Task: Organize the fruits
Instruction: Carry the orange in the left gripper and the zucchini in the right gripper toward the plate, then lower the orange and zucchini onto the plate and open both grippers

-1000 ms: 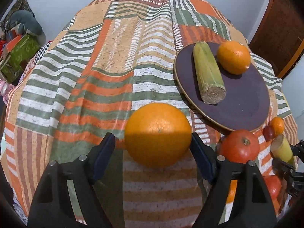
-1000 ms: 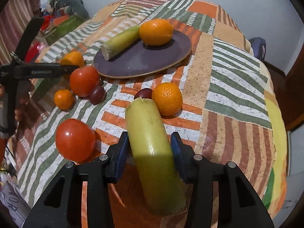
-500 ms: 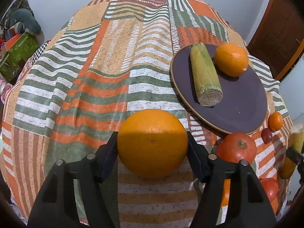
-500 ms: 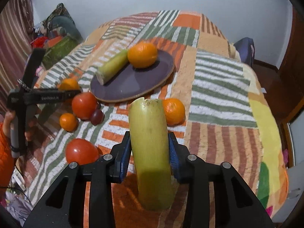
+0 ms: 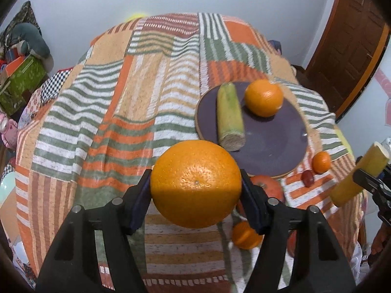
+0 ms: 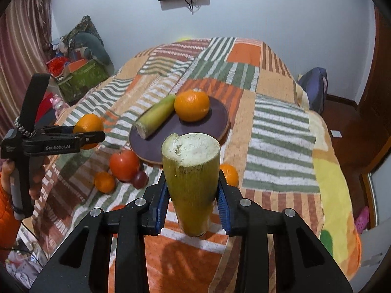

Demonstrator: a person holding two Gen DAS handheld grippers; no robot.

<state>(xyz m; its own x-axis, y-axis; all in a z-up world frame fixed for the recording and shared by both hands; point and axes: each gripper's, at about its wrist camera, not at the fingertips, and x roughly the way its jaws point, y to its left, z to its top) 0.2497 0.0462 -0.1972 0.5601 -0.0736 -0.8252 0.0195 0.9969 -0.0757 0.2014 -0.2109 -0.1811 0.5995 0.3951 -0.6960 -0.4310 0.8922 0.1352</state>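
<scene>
My left gripper [image 5: 195, 190] is shut on a large orange [image 5: 195, 183] and holds it above the striped cloth, near the dark round plate [image 5: 271, 144]. The plate carries a green sugarcane piece [image 5: 229, 117] and an orange [image 5: 264, 97]. My right gripper [image 6: 193, 195] is shut on a second green-yellow sugarcane piece [image 6: 191, 175], held upright above the cloth in front of the plate [image 6: 202, 127]. The left gripper with its orange [image 6: 88, 129] shows at the left of the right wrist view.
On the cloth by the plate lie a red tomato [image 6: 124, 164], a small orange [image 6: 105, 182], a dark plum [image 6: 139, 179] and another small orange [image 6: 229, 174]. Boxes and clutter [image 6: 80, 73] stand left of the bed. A wooden door [image 5: 349, 36] is at the right.
Both grippers have risen with their loads. The left one closed on the orange and lifted it; the right one lifted the sugarcane piece off the cloth and tipped it upright.
</scene>
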